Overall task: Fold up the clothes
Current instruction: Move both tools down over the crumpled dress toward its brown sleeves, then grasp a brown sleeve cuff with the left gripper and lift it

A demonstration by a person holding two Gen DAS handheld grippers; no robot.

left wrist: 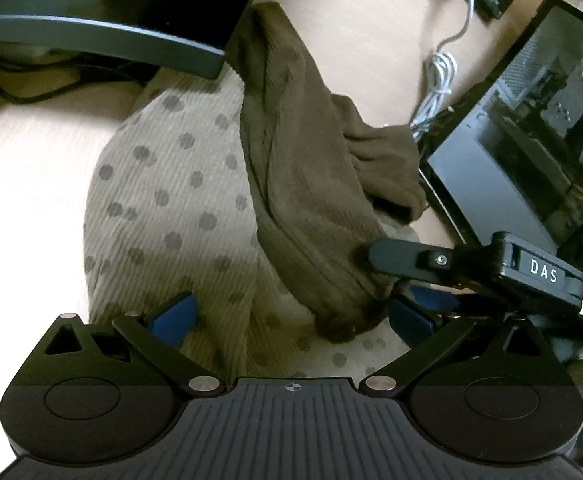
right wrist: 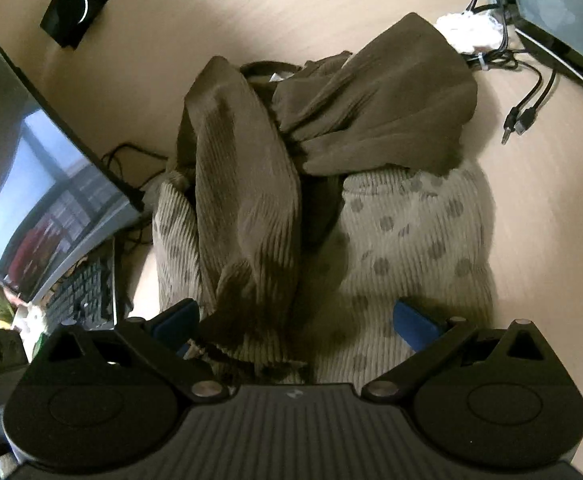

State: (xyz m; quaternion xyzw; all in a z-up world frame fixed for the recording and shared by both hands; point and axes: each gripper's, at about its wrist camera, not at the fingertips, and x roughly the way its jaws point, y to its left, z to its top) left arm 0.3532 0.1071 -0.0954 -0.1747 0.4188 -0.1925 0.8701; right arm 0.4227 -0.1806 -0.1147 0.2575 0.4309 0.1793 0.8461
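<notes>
Nearest in the left wrist view is the left gripper, tilted down over the garment with its jaws spread wide; one blue pad rests on the cloth at the left, the other sits at the right beside the second tool, and nothing is pinched between them. The right gripper reaches in from the right, its black finger touching the near end of the dark brown sleeve.

In the right wrist view the right gripper also stands with its jaws spread, the frayed near end of the sleeve lying just inside the left pad, loose rather than clamped.

The garment, a beige dotted top with dark brown sleeves, lies bunched in the middle of the pale wooden surface. One sleeve runs from near to far across the body; the other dark brown part is heaped at the far right.

Room is tight at the sides: a monitor and keyboard crowd the left edge, with black cables and another screen at the far right. A black speaker sits far left. Bare surface lies beyond the garment.
</notes>
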